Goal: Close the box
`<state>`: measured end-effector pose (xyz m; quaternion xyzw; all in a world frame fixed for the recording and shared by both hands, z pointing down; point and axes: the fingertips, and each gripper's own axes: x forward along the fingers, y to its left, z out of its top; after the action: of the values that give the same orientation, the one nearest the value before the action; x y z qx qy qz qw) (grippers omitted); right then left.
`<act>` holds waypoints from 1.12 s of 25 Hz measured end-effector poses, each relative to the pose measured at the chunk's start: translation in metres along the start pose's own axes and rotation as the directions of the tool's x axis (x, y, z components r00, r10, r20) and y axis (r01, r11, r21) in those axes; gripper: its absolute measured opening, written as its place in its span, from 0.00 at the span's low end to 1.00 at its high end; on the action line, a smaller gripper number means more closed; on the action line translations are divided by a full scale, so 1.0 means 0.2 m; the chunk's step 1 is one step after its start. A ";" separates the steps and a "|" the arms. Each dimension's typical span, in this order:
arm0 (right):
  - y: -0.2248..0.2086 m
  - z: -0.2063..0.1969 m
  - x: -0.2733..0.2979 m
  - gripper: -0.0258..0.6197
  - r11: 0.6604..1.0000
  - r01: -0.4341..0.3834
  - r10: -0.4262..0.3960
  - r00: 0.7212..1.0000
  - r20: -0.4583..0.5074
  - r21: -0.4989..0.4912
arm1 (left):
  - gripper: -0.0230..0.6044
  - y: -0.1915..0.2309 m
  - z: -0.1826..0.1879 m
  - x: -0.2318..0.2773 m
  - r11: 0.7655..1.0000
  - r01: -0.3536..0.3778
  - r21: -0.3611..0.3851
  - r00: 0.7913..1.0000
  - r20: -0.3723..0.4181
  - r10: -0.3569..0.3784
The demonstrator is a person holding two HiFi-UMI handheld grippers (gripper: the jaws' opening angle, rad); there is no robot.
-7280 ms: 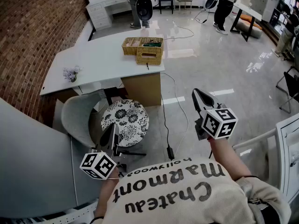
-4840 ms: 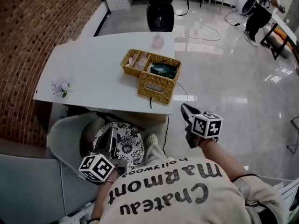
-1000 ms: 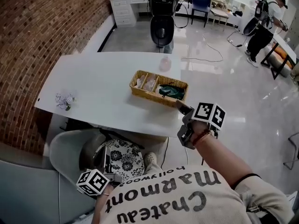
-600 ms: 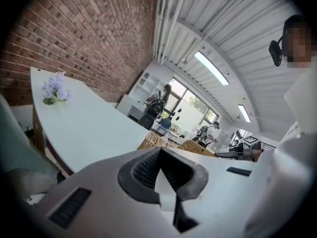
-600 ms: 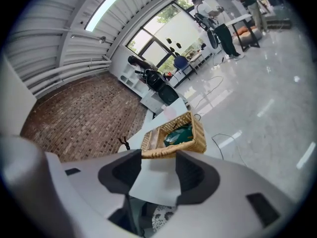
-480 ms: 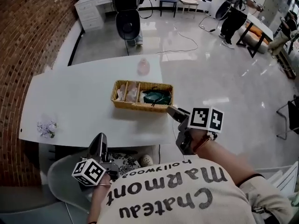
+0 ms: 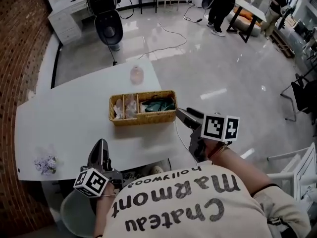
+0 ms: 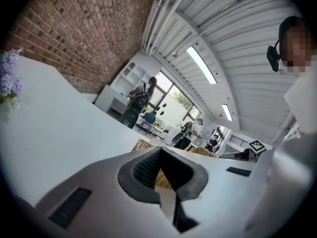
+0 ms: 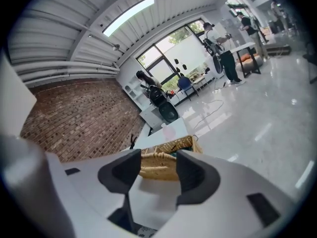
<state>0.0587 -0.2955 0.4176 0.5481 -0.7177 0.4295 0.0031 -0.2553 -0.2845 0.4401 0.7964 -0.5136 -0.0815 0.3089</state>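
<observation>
A wicker box (image 7: pixel 142 108) stands on the white table (image 7: pixel 64 118) with its top open; small compartments with pale things and a dark green thing show inside. My right gripper (image 7: pixel 179 112) hovers at the box's front right corner, jaws open, nothing between them. In the right gripper view the box (image 9: pixel 166 155) lies just ahead of the open right gripper (image 9: pixel 158 162). My left gripper (image 7: pixel 100 144) is over the table's near edge, well short of the box, with its jaw tips together. Past the left gripper (image 8: pixel 159 150) a strip of the box (image 8: pixel 143 145) shows.
A small pink bottle (image 7: pixel 136 75) stands on the table behind the box. A bunch of purple flowers (image 7: pixel 45 163) sits at the table's near left corner. A black chair (image 7: pixel 109 24) and a standing person (image 7: pixel 218 1) are beyond, on the glossy floor.
The head view has swung, so the table and box now sit further left and closer. The right gripper stays at the box's front right corner. The left gripper has risen over the table's near edge.
</observation>
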 end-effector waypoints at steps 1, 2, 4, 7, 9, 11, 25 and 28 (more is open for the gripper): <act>0.01 0.01 0.01 0.39 1.000 -0.004 0.004 1.000 0.004 0.008 | 0.04 0.03 0.01 0.01 1.000 0.007 0.002 1.000 -0.004 -0.007; 0.02 0.01 0.03 0.39 1.000 -0.007 0.007 1.000 0.007 0.012 | 0.04 0.06 0.02 0.02 1.000 0.011 0.006 1.000 -0.006 -0.011; 0.03 0.03 0.06 0.37 1.000 -0.007 0.007 1.000 0.006 -0.003 | 0.04 0.11 0.04 0.02 1.000 0.015 0.018 1.000 -0.003 -0.015; -0.02 0.06 0.08 0.34 0.999 -0.003 0.003 1.000 0.007 -0.036 | 0.04 0.15 0.03 0.00 1.000 0.005 0.013 1.000 0.014 -0.005; -0.06 0.09 0.08 0.34 0.999 -0.007 0.008 1.000 0.012 -0.034 | 0.04 0.16 0.02 -0.02 1.000 -0.007 0.006 1.000 0.020 0.007; -0.09 0.13 0.10 0.36 0.999 -0.019 0.019 1.000 0.011 -0.037 | 0.04 0.16 0.01 -0.06 1.000 -0.024 0.005 0.999 0.025 0.024; -0.14 0.19 0.27 0.38 0.993 -0.107 0.108 0.994 -0.015 0.043 | 0.04 0.26 0.03 -0.21 0.988 -0.153 -0.023 0.984 0.086 0.154; -0.17 0.20 0.31 0.38 0.992 -0.112 0.113 0.993 -0.028 0.050 | 0.04 0.25 0.03 -0.19 0.985 -0.168 -0.026 0.981 0.090 0.170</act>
<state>0.0794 -0.3695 0.4413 0.5000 -0.7368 0.4545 -0.0234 -0.3135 -0.2685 0.4569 0.7424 -0.5922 -0.0962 0.2981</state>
